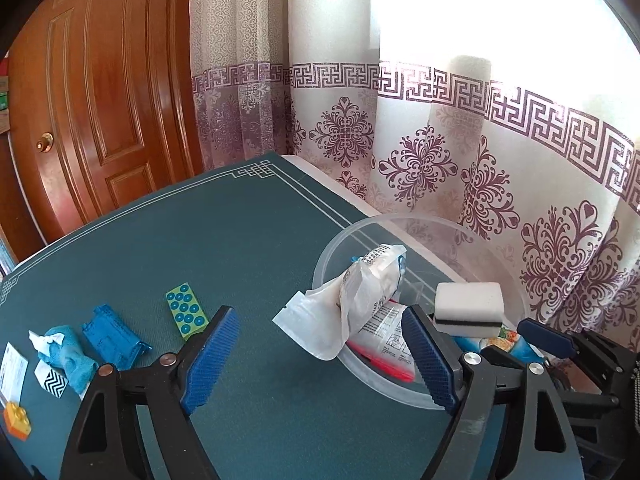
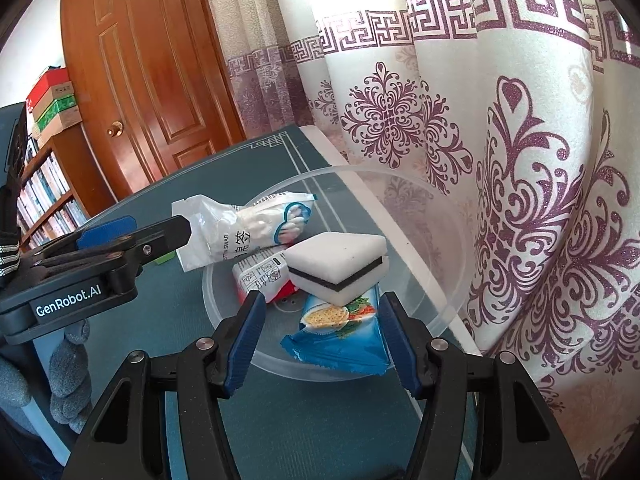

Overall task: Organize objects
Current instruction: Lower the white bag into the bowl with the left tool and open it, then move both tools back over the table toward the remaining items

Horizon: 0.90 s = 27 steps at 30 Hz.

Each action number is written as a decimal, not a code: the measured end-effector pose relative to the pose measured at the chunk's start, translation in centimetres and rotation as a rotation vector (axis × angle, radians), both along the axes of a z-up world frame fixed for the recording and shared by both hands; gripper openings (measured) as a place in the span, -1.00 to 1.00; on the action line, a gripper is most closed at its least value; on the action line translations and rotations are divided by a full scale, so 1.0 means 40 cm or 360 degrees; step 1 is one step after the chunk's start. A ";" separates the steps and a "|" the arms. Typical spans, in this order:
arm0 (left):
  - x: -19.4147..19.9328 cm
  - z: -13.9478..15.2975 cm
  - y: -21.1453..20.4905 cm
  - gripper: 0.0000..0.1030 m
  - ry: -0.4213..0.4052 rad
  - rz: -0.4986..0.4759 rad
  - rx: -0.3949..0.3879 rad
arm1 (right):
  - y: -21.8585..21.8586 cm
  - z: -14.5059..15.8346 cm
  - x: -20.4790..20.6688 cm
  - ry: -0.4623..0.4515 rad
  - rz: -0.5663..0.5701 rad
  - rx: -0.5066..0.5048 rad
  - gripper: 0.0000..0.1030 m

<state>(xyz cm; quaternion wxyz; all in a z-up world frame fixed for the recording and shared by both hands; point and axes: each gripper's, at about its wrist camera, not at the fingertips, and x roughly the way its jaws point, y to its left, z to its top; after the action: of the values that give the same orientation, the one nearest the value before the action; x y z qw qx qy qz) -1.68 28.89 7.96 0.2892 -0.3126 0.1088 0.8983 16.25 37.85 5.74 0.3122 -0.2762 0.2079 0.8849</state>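
Note:
A clear plastic bowl (image 2: 440,208) stands on the green table mat by the curtain; it also shows in the left wrist view (image 1: 360,236). In it lie a white cotton-swab bag (image 2: 240,232), a white sponge with a black stripe (image 2: 340,268), a blue cracker packet (image 2: 340,336) and a white-and-red packet (image 2: 262,276). My right gripper (image 2: 320,348) is open at the bowl's near rim, around the cracker packet's end. My left gripper (image 1: 316,356) is open and empty just left of the bowl, near the swab bag (image 1: 360,292).
On the mat's left lie a green tile with blue dots (image 1: 186,314), a blue plastic piece (image 1: 114,332), a blue cloth (image 1: 66,352), paper scraps (image 1: 14,368) and an orange-yellow brick (image 1: 18,420). A curtain (image 1: 480,140) hangs behind, with a wooden door (image 1: 100,80) beyond.

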 end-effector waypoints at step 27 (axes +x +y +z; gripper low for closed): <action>-0.043 -0.080 0.008 0.70 -0.0115 0.0091 -0.0079 | -0.032 0.007 -0.006 0.0009 0.0012 0.0004 0.17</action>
<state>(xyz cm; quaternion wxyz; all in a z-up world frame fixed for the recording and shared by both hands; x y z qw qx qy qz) -3.38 29.22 4.75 0.2593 -0.3549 0.1114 0.8913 16.01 36.58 6.04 0.3085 -0.2743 0.2067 0.8871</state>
